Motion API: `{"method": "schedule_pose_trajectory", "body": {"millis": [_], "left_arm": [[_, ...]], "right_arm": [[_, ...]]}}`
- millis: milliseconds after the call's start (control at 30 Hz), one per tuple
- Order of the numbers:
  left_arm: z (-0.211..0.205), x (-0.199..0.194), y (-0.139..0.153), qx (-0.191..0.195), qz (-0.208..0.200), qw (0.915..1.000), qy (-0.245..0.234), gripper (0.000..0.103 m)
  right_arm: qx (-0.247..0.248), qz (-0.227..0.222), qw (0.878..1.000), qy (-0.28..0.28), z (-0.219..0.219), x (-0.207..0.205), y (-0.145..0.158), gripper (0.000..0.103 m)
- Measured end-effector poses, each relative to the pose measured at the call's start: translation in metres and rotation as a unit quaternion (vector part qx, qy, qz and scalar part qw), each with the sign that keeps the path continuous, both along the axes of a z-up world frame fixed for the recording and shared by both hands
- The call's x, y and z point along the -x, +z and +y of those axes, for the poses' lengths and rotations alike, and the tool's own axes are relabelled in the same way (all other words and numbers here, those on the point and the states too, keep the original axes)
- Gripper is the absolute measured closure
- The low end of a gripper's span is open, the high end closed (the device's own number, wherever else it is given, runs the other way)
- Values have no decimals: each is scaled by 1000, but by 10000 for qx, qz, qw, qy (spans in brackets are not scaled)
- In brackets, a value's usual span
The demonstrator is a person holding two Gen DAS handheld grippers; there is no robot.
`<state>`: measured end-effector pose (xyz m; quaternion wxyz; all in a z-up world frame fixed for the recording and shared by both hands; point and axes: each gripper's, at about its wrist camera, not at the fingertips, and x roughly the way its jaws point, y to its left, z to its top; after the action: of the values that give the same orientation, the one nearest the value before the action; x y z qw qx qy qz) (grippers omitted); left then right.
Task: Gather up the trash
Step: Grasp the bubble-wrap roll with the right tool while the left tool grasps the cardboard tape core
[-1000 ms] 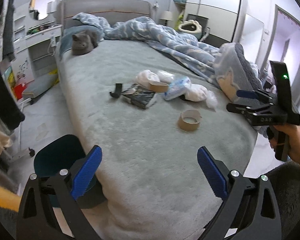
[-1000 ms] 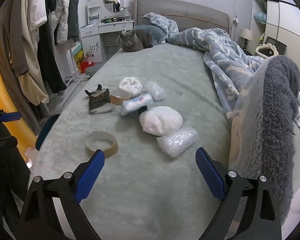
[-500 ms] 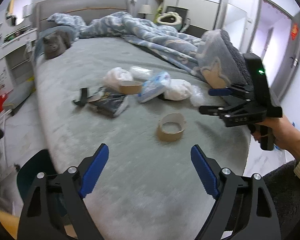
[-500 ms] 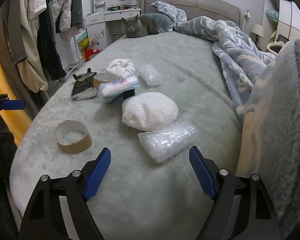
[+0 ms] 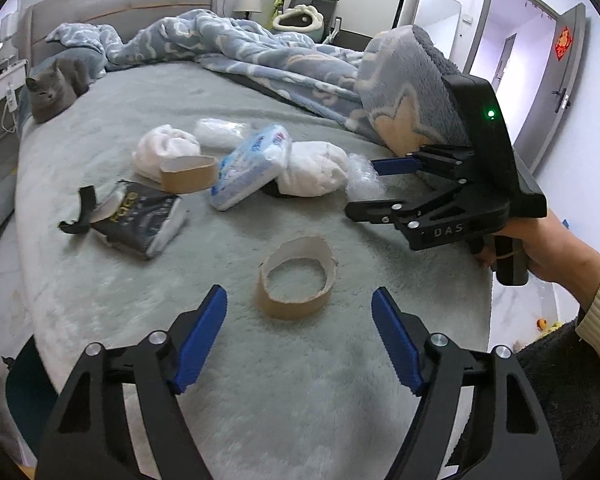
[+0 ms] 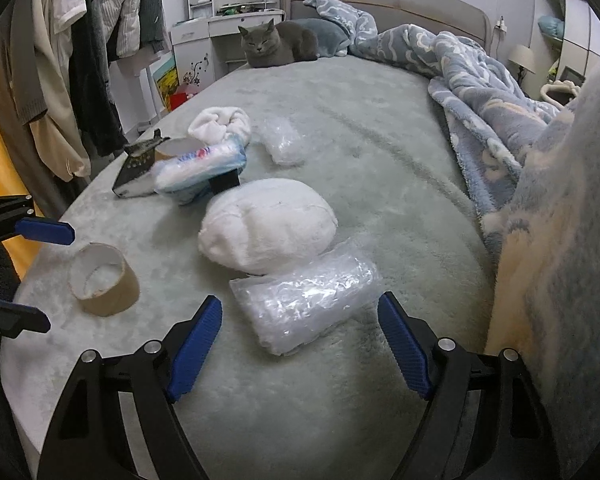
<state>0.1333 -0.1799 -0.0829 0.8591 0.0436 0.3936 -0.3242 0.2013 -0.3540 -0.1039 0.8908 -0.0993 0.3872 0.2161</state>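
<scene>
Since every scrap lies loose on the bed [image 5: 148, 360], collecting looks barely begun: nothing is lifted, and no bin or bag can be made out.

Near the centre of the left wrist view sits a cardboard tape ring [image 5: 296, 282], just beyond the left tongs [image 5: 298, 334]. Their jaws are closing, with nothing between the pads; the ring lies ahead of the tips.

Above it, towards the upper left, are a second cardboard ring [image 5: 188, 174], a torn black packet [image 5: 140, 218], a blue-and-white pack [image 5: 252, 166] and white bundles [image 5: 316, 168].

In the right wrist view the right tongs [image 6: 300, 342] stand released, angled down over a bubble-wrap roll [image 6: 306, 300] at lower centre, not touching it. A hand [image 5: 552, 252] grips their handle at right of the left view. A grey cat [image 6: 278, 44] rests far up the bed.
</scene>
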Motion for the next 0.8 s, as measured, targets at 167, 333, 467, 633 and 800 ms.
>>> {"method": "schedule_pose_trajectory", "body": {"millis": [167,333,467,633,800], "left_arm": [[-6,-9,-5,60,116,9998,-130,42],[-10,-13,-12,6,203,9996,-188,55],[-8,-18,-12,78,265,9995,-165,58],[-4,-17,-9,122,239,9995,-164,58],[4,-13,-6,213,292,9993,-131,58]], "right_arm": [[-3,38,10000,-22,1,-7,-1,22],[-22,101,9999,-47,1,-12,-1,26],[68,141,9999,-71,0,-14,-1,27],[189,149,9997,-16,0,-15,-4,27],[235,106,9996,-96,2,-21,-9,22]]}}
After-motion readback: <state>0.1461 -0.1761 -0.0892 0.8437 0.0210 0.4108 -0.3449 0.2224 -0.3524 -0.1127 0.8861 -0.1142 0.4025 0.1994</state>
